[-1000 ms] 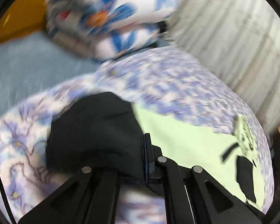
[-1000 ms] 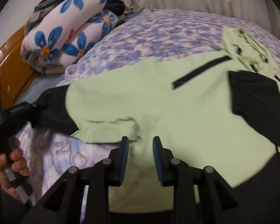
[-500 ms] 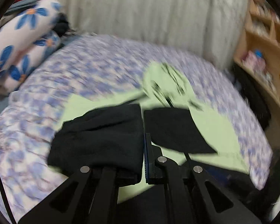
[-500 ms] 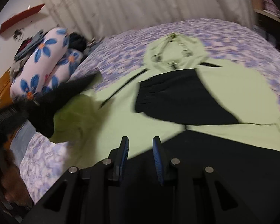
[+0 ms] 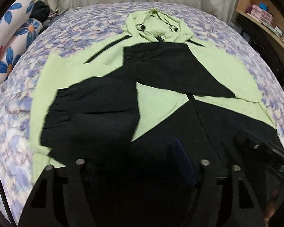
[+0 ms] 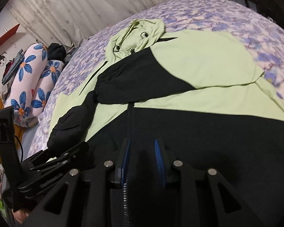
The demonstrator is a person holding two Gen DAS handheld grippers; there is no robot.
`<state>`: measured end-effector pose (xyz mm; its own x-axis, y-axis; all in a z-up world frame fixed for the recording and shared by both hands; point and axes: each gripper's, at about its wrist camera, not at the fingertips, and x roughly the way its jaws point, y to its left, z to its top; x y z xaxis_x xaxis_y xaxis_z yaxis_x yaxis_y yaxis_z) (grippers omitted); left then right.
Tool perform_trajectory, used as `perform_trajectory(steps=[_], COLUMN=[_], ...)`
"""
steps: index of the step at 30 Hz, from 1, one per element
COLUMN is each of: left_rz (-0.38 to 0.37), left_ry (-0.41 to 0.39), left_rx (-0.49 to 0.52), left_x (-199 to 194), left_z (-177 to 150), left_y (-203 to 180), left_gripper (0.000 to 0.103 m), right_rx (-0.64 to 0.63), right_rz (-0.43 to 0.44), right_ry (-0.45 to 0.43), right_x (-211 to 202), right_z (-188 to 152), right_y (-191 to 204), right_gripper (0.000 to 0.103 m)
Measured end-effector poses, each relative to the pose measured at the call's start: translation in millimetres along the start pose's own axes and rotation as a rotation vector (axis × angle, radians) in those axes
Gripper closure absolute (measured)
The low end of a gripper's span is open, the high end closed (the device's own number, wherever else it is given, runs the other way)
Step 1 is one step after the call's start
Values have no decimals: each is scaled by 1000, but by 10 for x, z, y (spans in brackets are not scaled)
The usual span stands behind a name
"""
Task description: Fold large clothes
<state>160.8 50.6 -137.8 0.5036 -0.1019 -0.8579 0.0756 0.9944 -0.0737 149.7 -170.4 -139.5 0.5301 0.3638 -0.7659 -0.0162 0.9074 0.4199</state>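
Quilt roll (image 5: 11, 43): white with blue flowers, off the bed's left edge.
Bed (image 5: 81, 28): purple flowered cover, carries the jacket.
Jacket (image 5: 214, 71): green and black, spread flat across the middle of the bed, hood (image 5: 157, 26) toward the far edge, zip (image 6: 131, 121) running to the near edge.
Left sleeve (image 5: 92, 113): black, folded in over the chest, cuff toward the bed's left edge.
Left tool (image 5: 134, 162): jaws opening, nothing pinched; the sleeve lies just beyond them.
Right sleeve (image 5: 172, 70): black, folded across the chest.
Right tool (image 6: 142, 160): jaws a little apart over the black hem by the zip, holding nothing.
Shelf (image 5: 263, 13): beyond the bed's right edge.
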Motion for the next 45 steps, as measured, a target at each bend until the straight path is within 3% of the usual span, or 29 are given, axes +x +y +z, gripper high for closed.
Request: perform_trajectory(steps=[3, 7, 11, 14, 18, 24, 27, 30, 36, 37, 38, 39, 40, 42, 45], left_rz=[17, 38, 130, 136, 161, 213, 229, 231, 226, 224, 219, 214, 209, 201, 191], left_ry=[-21, -61, -126, -146, -138, -65, -31, -15, -7, -6, -5, -6, -8, -12, -25], left_rx=[-48, -133, -149, -186, -242, -319, -366, -395, -421, -425, -431, -435, -436, -434, -411], left_x=[-163, -487, -845, -1015, -1052, -836, -714, -644, -552, -541, -530, -521, -517, -516, -524], left_z=[39, 21, -39, -108, -241, -484, -596, -661, -709, -713, -716, -713, -710, -702, -682], left_y=[144, 342, 483, 642, 884, 1231, 1429, 1560, 1733, 1747, 1756, 1751, 1747, 1720, 1653], left_gripper=[34, 34, 34, 33, 32, 32, 32, 32, 32, 32, 32, 32, 32, 32, 32], right_rx=[9, -14, -55, -112, -220, -412, -503, -633, -753, -773, -789, -791, -779, -724, -584], right_rz=[50, 94, 131, 150, 156, 145, 117, 14, -76, -80, -77, -82, -79, -39, 10], right_ry=[24, 19, 22, 33, 72, 152, 175, 168, 144, 136, 136, 139, 131, 70, -107], right_x=[30, -20, -50, -10, 133, 406, 561, 796, 1047, 1050, 1052, 1050, 1023, 830, 328], right_z=[10, 21, 32, 54, 43, -157, -244, -356, -408, -406, -389, -341, -266, -45, 388], right_y=[96, 287, 527, 767, 1106, 1600, 1775, 1940, 2049, 2063, 2075, 2083, 2089, 2072, 1882], right_gripper=[76, 61, 60, 60, 54, 52, 52, 52, 52, 56, 78, 93, 99, 99, 99])
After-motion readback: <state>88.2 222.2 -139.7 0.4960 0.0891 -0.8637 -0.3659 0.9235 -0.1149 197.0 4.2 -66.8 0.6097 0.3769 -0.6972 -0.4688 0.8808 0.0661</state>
